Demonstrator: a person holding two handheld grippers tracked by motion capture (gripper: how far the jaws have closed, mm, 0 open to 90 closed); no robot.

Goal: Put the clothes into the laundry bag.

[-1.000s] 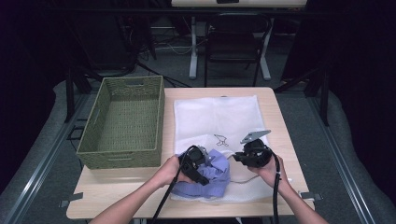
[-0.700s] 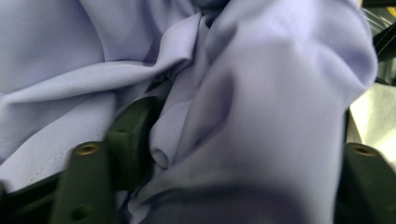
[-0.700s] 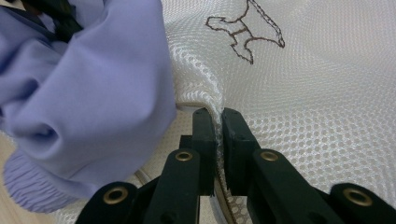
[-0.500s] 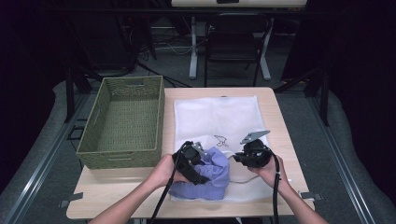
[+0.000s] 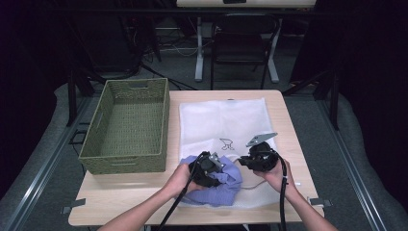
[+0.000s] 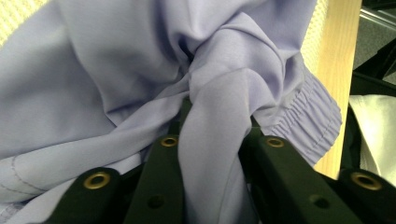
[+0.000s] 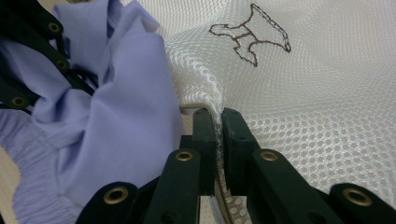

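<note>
A lavender garment lies bunched at the near edge of a white mesh bag that is spread flat on the table. My left gripper has just been closing its jaws, and they now pinch a fold of the garment, as the left gripper view shows. My right gripper is shut on the raised rim of the mesh bag, pads tight on the netting. The garment sits just beside that rim, with the left gripper behind it.
A green woven basket stands on the left half of the wooden table, close to my left hand. A small brown embroidered figure marks the bag. Chair and desk legs stand beyond the far edge.
My left gripper has shifted right toward the bag's rim with the garment bunched around it. The right gripper and the bag rim have stayed where they were.
</note>
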